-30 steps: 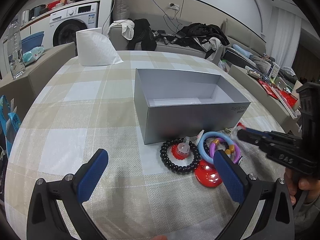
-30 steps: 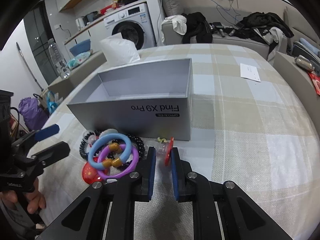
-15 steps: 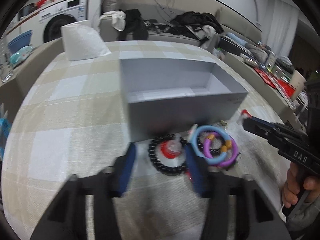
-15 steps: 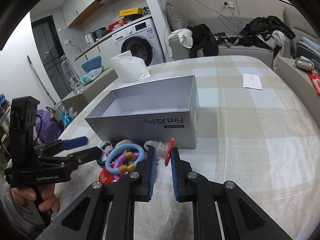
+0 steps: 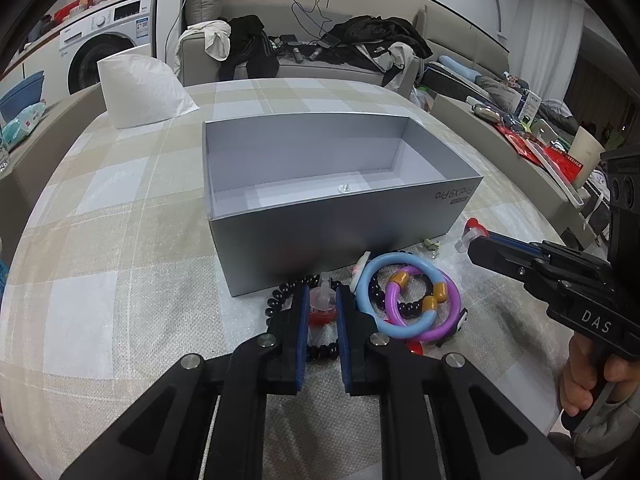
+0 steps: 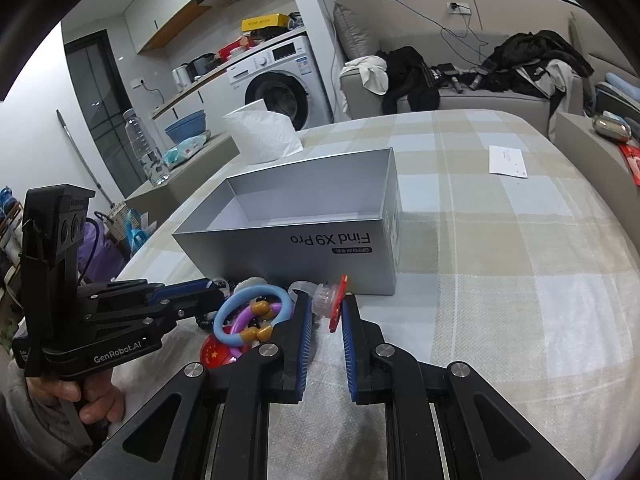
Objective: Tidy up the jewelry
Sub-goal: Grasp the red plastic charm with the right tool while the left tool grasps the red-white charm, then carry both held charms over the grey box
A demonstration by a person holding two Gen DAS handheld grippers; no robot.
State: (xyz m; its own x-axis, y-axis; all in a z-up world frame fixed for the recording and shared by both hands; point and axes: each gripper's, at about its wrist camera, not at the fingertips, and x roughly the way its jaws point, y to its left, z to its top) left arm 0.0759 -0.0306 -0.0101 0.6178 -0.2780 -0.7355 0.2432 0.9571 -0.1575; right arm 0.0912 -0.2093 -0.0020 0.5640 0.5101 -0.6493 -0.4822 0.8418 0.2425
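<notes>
**Both jaws pinching red-and-clear pieces by the box**

A checked cloth [image 5: 120,208] covers the worktop, in a cluttered room with a washer [image 6: 280,80] and a sofa [image 5: 320,68] behind. The left gripper [image 5: 322,304] has its jaws closing on a red-and-clear piece [image 5: 321,305] lying inside a black bead bracelet [image 5: 280,300]. The right gripper [image 6: 325,308] pinches a like piece [image 6: 330,298], jaws nearly together. Blue ring [image 5: 396,292] and purple ring [image 5: 424,312] lie between the grippers, over a red disc [image 6: 216,354]. Just beyond stands the open grey box [image 5: 332,224], with a small clear bit on its floor. Past it, bare cloth runs to a white bag [image 5: 140,92] and a paper [image 6: 507,161].
</notes>
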